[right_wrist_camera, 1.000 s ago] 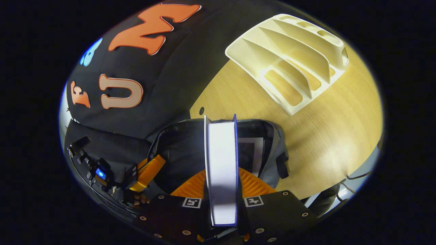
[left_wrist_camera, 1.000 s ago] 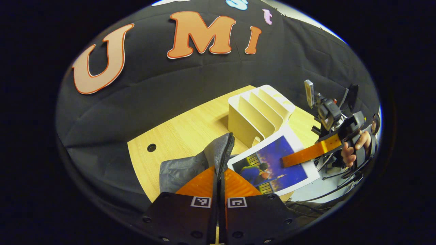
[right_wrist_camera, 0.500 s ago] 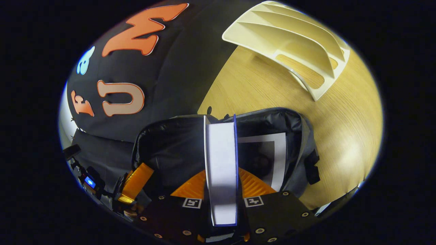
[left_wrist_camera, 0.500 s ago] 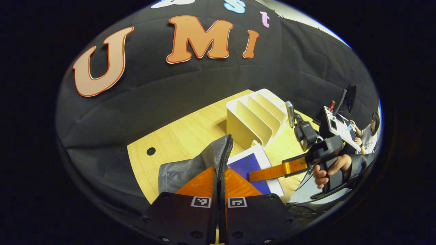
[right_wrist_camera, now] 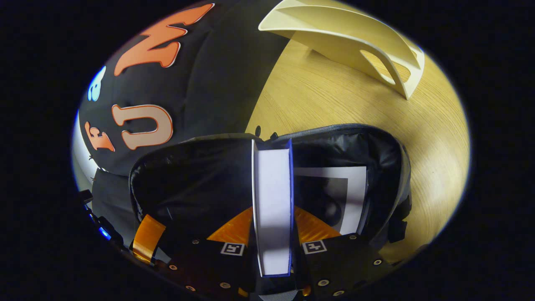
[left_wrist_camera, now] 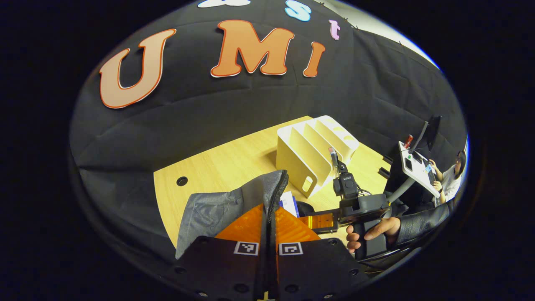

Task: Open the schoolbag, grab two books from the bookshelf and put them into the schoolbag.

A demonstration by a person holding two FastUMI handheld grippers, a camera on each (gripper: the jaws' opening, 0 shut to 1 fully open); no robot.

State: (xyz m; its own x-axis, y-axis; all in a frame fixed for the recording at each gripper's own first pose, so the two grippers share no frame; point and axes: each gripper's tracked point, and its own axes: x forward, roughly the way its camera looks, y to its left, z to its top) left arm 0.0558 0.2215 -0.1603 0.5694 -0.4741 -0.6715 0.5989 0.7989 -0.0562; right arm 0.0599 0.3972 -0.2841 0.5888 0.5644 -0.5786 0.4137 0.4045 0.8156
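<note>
- Left gripper view: the left tongs [left_wrist_camera: 268,234] are clamped together on the zipper edge of the grey schoolbag [left_wrist_camera: 217,209], holding that side of the mouth up and open above the near edge of the wooden surface [left_wrist_camera: 217,163].
- Farther off in this view, the right tongs [left_wrist_camera: 319,220], held by a hand [left_wrist_camera: 374,232] in a dark sleeve, are down at the bag's mouth. A strip of the book [left_wrist_camera: 289,202] they carry shows just beside the raised bag edge.
- The cream bookshelf [left_wrist_camera: 311,152] stands toward the far right part of the surface, well apart from the bag. I see no books in its slots.
- Right gripper view: the right tongs [right_wrist_camera: 271,246] are clamped on the book [right_wrist_camera: 272,209], one finger on each cover, with its white page edge facing the camera. The book stands upright over the dark opening of the schoolbag [right_wrist_camera: 376,146].
- Another book [right_wrist_camera: 347,192] already lies flat inside the bag, right of the held one, so I judge this to be the second and last book.
- The bookshelf [right_wrist_camera: 347,37] is at the far edge of the surface.
- To do the step well: keep the left tongs pulling the bag edge up and outward so the mouth stays wide. Lower the book straight in, clear of the rim, alongside the book already inside.
- Part the right tongs only once the book's lower edge rests in the bag, or it may tip out over the rim.
</note>
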